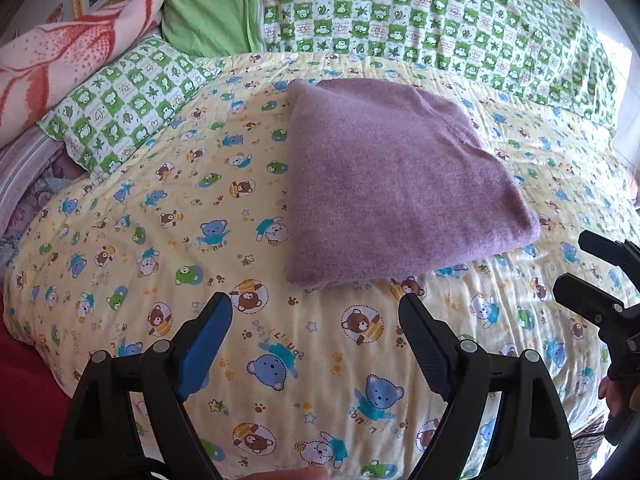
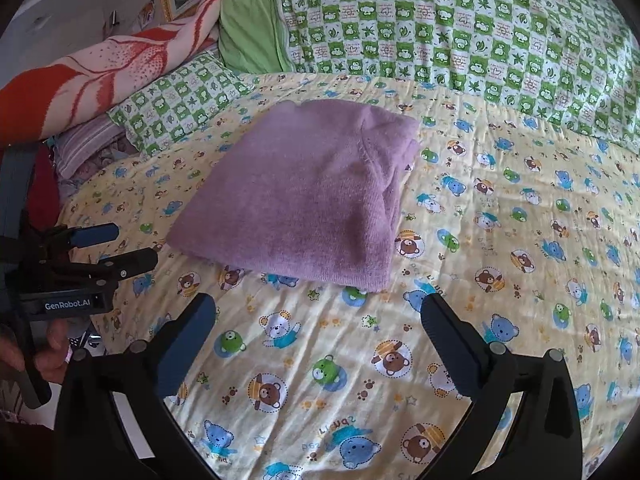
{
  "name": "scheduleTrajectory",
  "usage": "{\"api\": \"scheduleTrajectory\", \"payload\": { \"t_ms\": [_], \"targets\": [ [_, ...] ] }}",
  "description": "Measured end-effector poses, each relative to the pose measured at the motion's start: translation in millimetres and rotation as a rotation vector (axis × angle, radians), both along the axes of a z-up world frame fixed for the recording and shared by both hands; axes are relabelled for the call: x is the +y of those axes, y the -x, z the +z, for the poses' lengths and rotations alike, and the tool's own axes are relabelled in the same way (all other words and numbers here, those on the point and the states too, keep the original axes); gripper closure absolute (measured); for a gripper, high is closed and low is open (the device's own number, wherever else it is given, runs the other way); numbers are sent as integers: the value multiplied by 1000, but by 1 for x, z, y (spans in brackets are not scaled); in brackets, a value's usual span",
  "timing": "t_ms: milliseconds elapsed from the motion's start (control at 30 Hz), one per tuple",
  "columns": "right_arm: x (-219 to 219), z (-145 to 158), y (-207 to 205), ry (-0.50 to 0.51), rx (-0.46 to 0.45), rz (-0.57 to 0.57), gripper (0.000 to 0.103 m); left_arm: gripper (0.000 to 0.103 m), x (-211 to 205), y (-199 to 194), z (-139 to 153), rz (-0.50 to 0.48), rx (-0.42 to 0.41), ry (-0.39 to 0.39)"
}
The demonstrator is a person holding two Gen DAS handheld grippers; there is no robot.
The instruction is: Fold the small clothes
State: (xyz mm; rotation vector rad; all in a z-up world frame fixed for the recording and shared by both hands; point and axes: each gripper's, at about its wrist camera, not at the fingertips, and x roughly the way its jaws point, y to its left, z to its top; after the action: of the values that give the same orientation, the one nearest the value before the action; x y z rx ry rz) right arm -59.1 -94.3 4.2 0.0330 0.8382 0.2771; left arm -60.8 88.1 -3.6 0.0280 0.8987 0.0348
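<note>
A purple knit garment (image 1: 392,184) lies folded into a thick squarish pile on the yellow bear-print bedspread (image 1: 312,360); it also shows in the right wrist view (image 2: 304,196). My left gripper (image 1: 320,304) is open and empty, just short of the pile's near edge. It shows at the left of the right wrist view (image 2: 134,246). My right gripper (image 2: 320,308) is open and empty, also just short of the pile's near edge, and shows at the right of the left wrist view (image 1: 572,260). Neither gripper touches the garment.
A green checked quilt (image 1: 440,12) lies along the far side of the bed. A green checked pillow (image 1: 120,104) and a pink and red blanket (image 1: 60,52) are at the far left. The bedspread (image 2: 520,240) stretches to the right.
</note>
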Motion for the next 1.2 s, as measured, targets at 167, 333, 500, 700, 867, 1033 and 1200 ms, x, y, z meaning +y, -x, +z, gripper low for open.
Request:
{"api": "scheduleTrajectory", "payload": {
  "t_ms": [167,333,500,700,867,1033,1200],
  "targets": [
    [6,-8,-8,-19,17,-18,1,17,5,-5,-4,12,-2,-28],
    [9,-15,-15,-33,43,-31,1,17,13,-10,-7,43,11,-16],
    [11,-14,-19,-39,32,-37,1,17,12,-15,-9,49,17,-27],
    [11,-17,-22,-38,30,-24,1,16,1,-20,-7,27,5,-31],
    [10,-16,-22,-39,5,-7,1,15,-9,-23,-3,11,-15,-37],
    [8,-17,-22,-31,-9,7,1,15,-14,-24,0,6,-23,-35],
    [5,-16,-21,-40,-20,6,1,15,-16,-24,0,4,-20,-39]
  ]
}}
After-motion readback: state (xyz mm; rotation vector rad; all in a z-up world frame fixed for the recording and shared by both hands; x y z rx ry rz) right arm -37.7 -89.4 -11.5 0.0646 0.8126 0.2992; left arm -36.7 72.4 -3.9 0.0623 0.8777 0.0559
